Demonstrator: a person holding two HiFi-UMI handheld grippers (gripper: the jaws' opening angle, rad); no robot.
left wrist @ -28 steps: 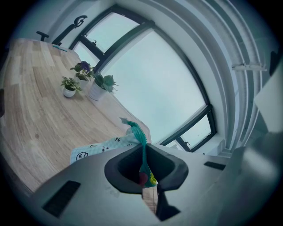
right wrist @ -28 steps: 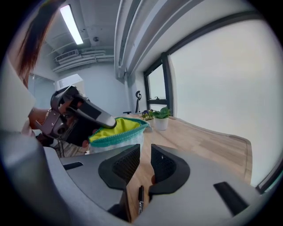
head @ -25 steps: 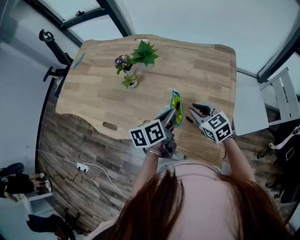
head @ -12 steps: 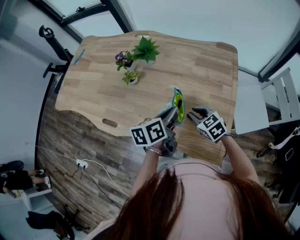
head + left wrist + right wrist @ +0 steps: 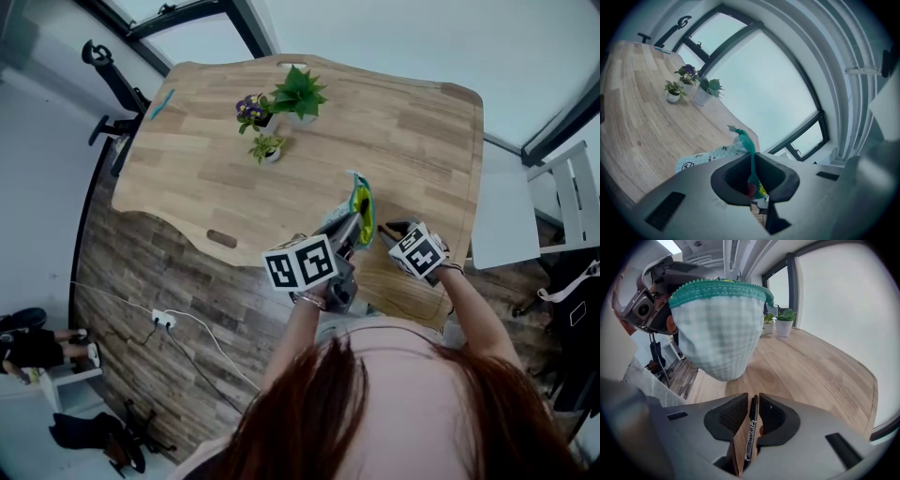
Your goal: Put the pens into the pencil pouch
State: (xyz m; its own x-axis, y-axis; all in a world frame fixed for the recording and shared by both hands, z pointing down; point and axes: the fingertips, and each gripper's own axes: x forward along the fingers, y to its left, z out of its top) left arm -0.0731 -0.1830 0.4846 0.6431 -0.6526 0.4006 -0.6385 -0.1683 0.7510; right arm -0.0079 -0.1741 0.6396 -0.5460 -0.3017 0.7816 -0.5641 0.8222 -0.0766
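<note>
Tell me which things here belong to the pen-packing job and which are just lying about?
Job: pale checked fabric pouch with teal zip, held by left gripper; black marker pen between the fingers of the right gripper.
Lying about: three small potted plants on the wooden table.

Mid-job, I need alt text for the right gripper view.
A black pen sits in the narrow gap between the right gripper's jaws, over the wooden table. Above, the left gripper holds up a checked pouch with a teal zip edge; potted plants stand behind.
</note>
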